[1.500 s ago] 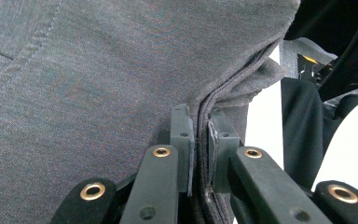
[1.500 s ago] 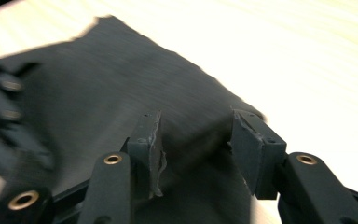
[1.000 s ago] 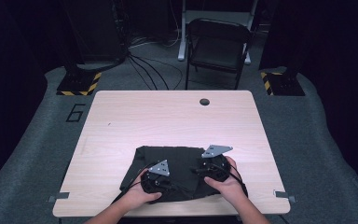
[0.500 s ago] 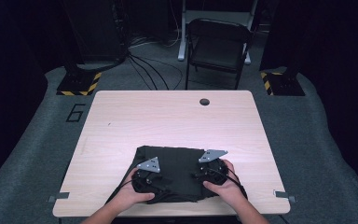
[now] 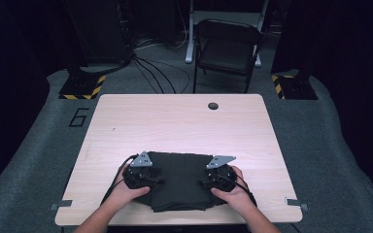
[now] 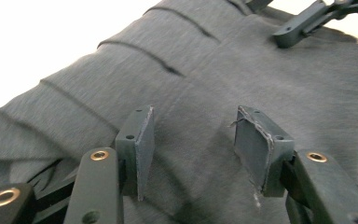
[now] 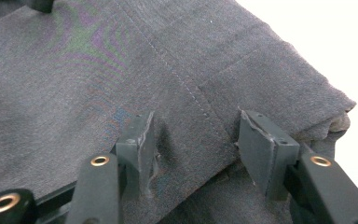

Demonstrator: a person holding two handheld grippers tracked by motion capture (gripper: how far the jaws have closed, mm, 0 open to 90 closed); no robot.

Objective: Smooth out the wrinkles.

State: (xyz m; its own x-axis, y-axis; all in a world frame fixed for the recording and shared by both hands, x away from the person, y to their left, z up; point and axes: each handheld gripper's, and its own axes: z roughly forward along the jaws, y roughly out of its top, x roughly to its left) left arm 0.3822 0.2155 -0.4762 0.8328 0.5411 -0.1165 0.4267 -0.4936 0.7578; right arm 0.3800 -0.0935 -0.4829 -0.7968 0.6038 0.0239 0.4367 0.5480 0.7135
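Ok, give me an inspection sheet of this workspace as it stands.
Surface: light wooden table, round hole near its far edge.
Job's things: dark folded cloth lying flat at the near edge, seams and creases visible.
Clutter: nothing seen.
Grippers: left gripper open over the cloth, jaws just been opening, nothing pinched; right gripper open, pads resting against the cloth's folded edge.
Cables: one trails from each gripper; more lie on the floor behind.
Surroundings: folding chair, grey carpet, hazard-striped bases.
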